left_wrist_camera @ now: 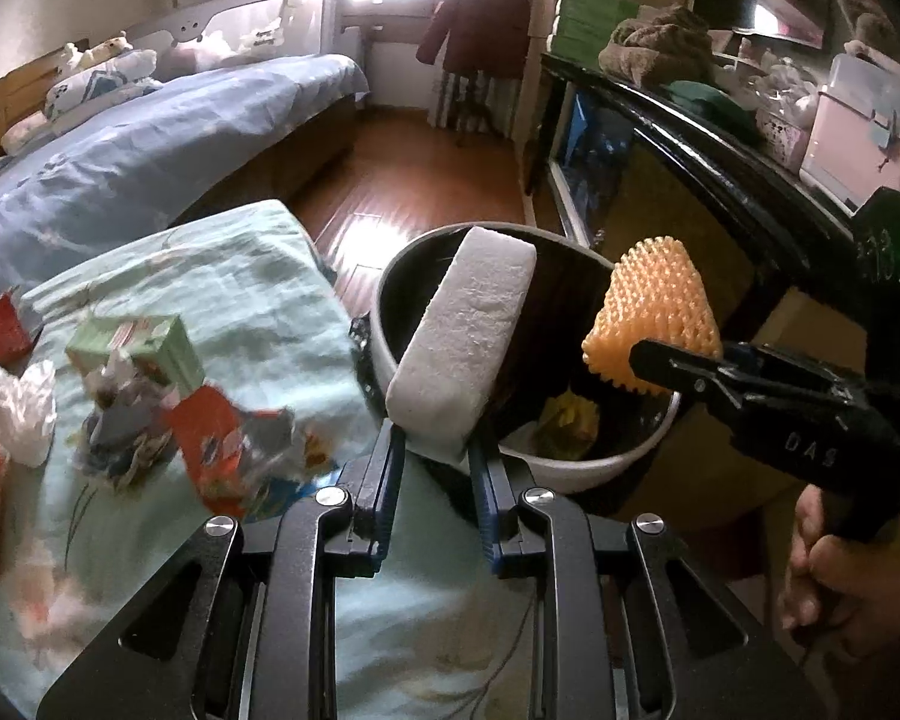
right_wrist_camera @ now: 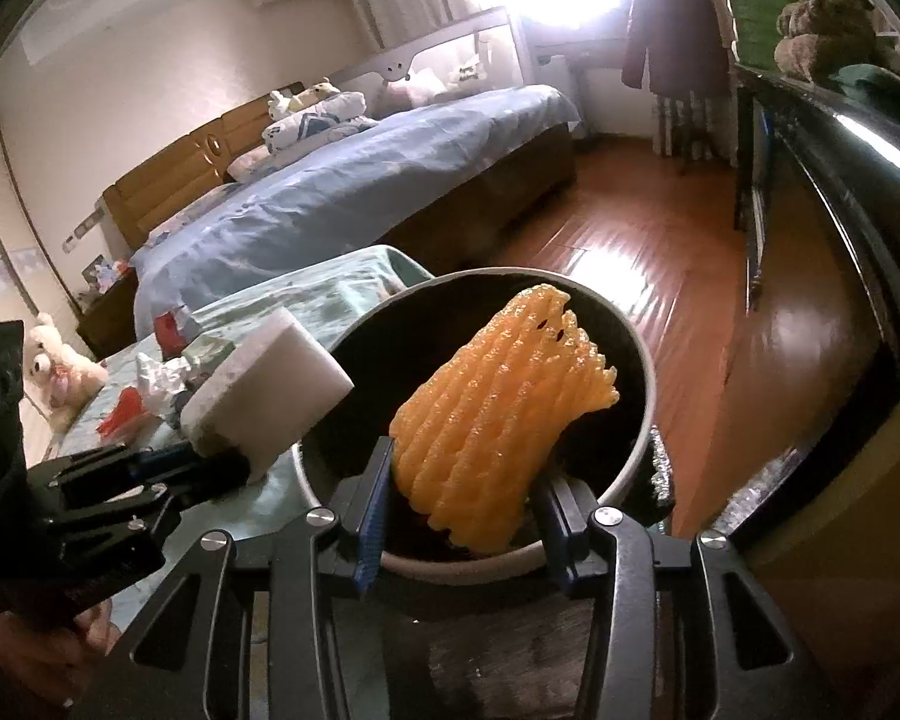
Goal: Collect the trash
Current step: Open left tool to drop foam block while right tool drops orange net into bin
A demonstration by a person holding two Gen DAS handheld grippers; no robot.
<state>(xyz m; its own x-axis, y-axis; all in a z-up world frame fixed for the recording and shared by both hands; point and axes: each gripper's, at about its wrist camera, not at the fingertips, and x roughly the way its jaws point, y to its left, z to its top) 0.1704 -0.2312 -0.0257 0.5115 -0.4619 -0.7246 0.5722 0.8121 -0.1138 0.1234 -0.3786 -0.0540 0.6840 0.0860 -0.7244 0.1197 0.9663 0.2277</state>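
I hold two pieces of trash, one in each tool. My left tool (left_wrist_camera: 429, 456) is clamped on one white foam block (left_wrist_camera: 465, 330), which leans up toward 12 o'clock over the near rim of the one round bin (left_wrist_camera: 582, 468). My right tool (right_wrist_camera: 462, 516) has one orange foam net (right_wrist_camera: 498, 414) between its fingers, pads touching its sides, above the bin's dark inside; the net bulges out toward 1 o'clock. In the bin lies one crumpled yellow scrap (left_wrist_camera: 570, 420). At 9 o'clock from the bin, the desk under a pale green cloth (left_wrist_camera: 240, 276) carries more litter: one green carton (left_wrist_camera: 144, 348), three red wrappers that I can count, one white crumpled tissue (left_wrist_camera: 21, 408) and a grey paper wad. Beyond, at 11 o'clock, stands one bed with blue sheets (left_wrist_camera: 120, 150).
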